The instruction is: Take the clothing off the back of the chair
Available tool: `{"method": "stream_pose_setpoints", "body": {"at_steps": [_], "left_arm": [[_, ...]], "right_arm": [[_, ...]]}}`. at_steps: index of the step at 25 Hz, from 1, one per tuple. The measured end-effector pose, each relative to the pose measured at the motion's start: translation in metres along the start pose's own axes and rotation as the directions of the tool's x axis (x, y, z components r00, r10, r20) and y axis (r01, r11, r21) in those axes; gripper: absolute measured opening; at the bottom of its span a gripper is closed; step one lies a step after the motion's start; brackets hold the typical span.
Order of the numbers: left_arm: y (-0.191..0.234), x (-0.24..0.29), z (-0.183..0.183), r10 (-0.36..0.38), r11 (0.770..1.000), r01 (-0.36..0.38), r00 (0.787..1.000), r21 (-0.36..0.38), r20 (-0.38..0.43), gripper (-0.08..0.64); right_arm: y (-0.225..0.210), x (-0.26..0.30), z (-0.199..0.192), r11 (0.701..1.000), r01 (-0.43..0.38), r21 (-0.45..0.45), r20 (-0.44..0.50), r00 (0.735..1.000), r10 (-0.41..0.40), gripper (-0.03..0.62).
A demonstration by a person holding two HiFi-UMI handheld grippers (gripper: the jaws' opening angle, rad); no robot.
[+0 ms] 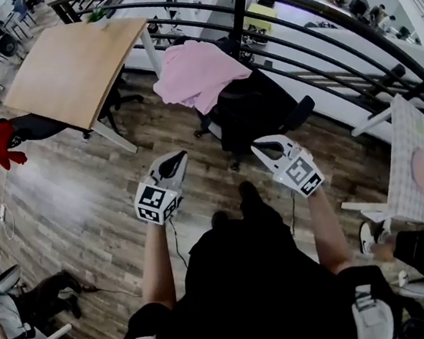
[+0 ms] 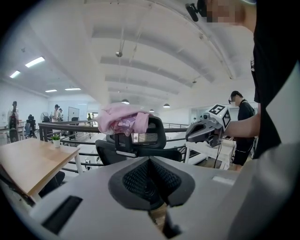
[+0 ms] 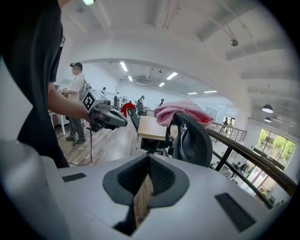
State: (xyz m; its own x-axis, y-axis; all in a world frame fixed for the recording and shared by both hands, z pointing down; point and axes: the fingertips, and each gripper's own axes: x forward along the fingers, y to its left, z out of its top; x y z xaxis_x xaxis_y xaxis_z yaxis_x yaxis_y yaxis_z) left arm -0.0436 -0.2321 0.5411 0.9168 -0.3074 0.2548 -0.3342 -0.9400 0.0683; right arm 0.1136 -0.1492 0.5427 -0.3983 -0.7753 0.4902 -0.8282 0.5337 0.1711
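Observation:
A pink garment [image 1: 198, 72] lies draped over the top of a black office chair's back [image 1: 254, 109], just in front of a curved railing. Both grippers hover side by side short of the chair, pointing at it. My left gripper [image 1: 178, 158] is shut and empty; my right gripper [image 1: 259, 148] is shut and empty too. In the left gripper view the pink garment [image 2: 123, 120] sits on the chair [image 2: 143, 140] straight ahead beyond the jaws, with the right gripper [image 2: 197, 134] to the right. The right gripper view has the garment [image 3: 182, 112] atop the chair [image 3: 194, 139], and the left gripper [image 3: 115, 120] to the left.
A wooden table [image 1: 74, 63] stands left of the chair, with a red object [image 1: 4, 146] beside it. A black curved railing [image 1: 308, 13] runs behind the chair. A white table with a patterned cloth [image 1: 411, 166] is at the right. A person [image 2: 242, 124] stands near it.

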Motion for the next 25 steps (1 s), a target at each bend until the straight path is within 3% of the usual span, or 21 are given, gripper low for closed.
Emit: {"method": "stream_pose_setpoints", "body": {"at_steps": [14,25], "left_arm": [[0.027,0.039,0.028,0.159,0.987,-0.159,0.987,0.000,0.007,0.003],[0.049,0.046,0.053,0.298,0.954,-0.299,0.954,0.040,0.017,0.003]], "right_arm": [[-0.100,-0.001,0.033,0.993,-0.067,-0.100,0.055,0.996,0.073,0.002],[-0.147,0.018,0.058,0.975,-0.130,-0.182,0.127,0.980,0.154,0.002]]}}
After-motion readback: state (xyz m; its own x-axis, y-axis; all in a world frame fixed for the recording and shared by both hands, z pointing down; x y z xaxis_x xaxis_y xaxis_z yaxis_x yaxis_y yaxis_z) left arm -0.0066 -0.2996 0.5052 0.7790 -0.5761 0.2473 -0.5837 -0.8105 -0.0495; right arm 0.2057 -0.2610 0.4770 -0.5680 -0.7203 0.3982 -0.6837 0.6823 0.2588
